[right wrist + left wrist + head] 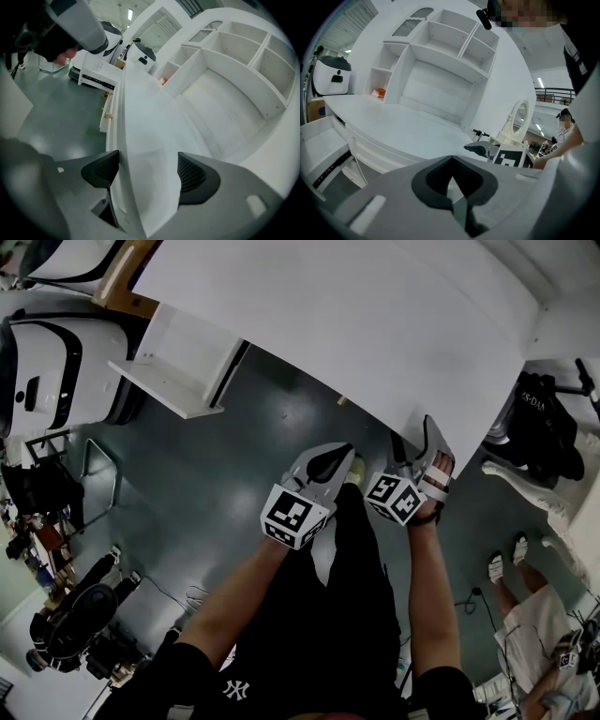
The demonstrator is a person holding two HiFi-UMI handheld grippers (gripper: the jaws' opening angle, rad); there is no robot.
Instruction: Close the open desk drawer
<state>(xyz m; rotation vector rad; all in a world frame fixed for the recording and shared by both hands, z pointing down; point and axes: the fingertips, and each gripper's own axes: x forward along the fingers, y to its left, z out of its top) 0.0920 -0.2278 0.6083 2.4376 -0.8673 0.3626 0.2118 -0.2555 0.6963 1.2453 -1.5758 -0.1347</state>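
The white desk fills the top of the head view. Its open drawer juts out at the far left end, well away from both grippers. In the left gripper view the drawer shows at the left, below the desk front. My left gripper hangs in the air just in front of the desk edge; its jaws are shut with nothing in them. My right gripper is at the desk's near corner. It stands open astride the desk edge, one pad by the front face and the other over the top.
A white hutch with shelves stands on the desk, with a small orange thing in its left cubby. A white machine and a black chair are at the left. A seated person and a black bag are at the right.
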